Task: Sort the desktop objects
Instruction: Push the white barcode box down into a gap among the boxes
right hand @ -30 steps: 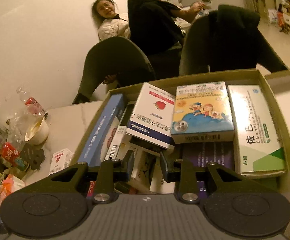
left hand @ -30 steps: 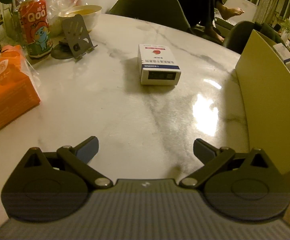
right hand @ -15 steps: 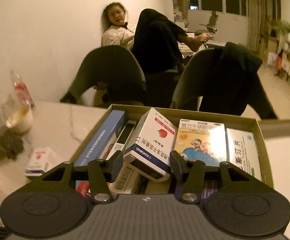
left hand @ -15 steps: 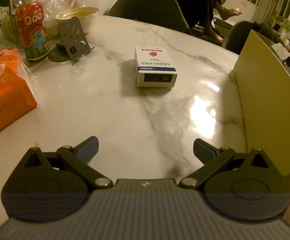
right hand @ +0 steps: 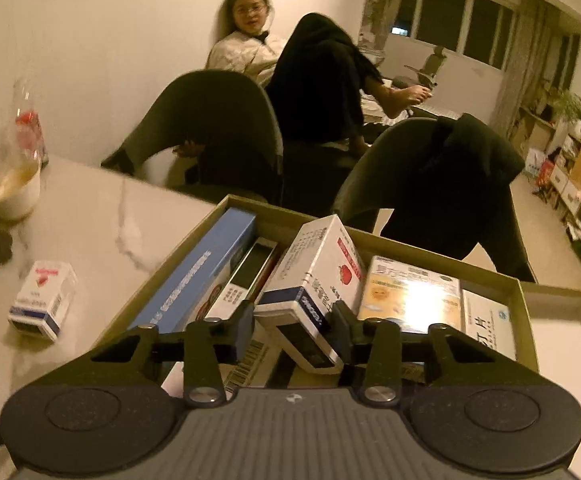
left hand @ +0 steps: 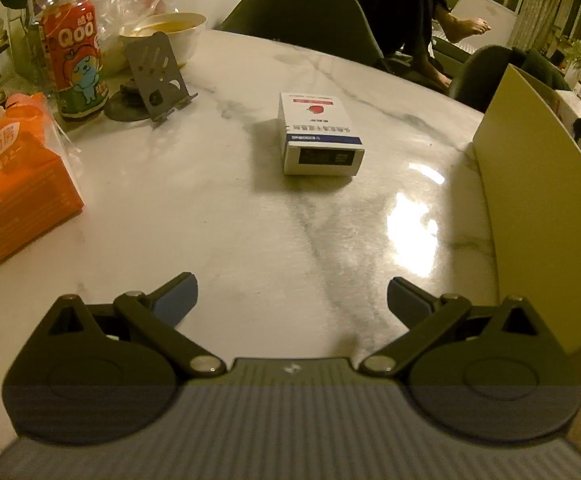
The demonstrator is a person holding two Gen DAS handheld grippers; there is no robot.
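My left gripper [left hand: 292, 292] hangs open over the marble table [left hand: 218, 208], nothing between its fingers. A white medicine box with a red apple [left hand: 318, 136] lies flat ahead of it. In the right wrist view that same box [right hand: 42, 300] lies left of an open cardboard box [right hand: 410, 242] packed with medicine boxes. My right gripper [right hand: 292, 320] is over the cardboard box. Its jaws are closing on a second white apple-marked box [right hand: 314, 276], tilted up, with both pads against its sides. A blue box [right hand: 198, 272] and a yellow cartoon box [right hand: 410, 292] lie beside it.
An orange tissue pack [left hand: 14, 176], a red Qoo can [left hand: 78, 60], a grey phone stand [left hand: 156, 76] and a bowl [left hand: 166, 36] crowd the table's left. The cardboard box wall [left hand: 530, 200] rises at right. Dark chairs [right hand: 210, 132] and a seated person [right hand: 314, 80] lie beyond.
My right gripper widened, then closed around the apple-marked box in the cardboard box, and its view rolled. The left gripper stayed open and still.
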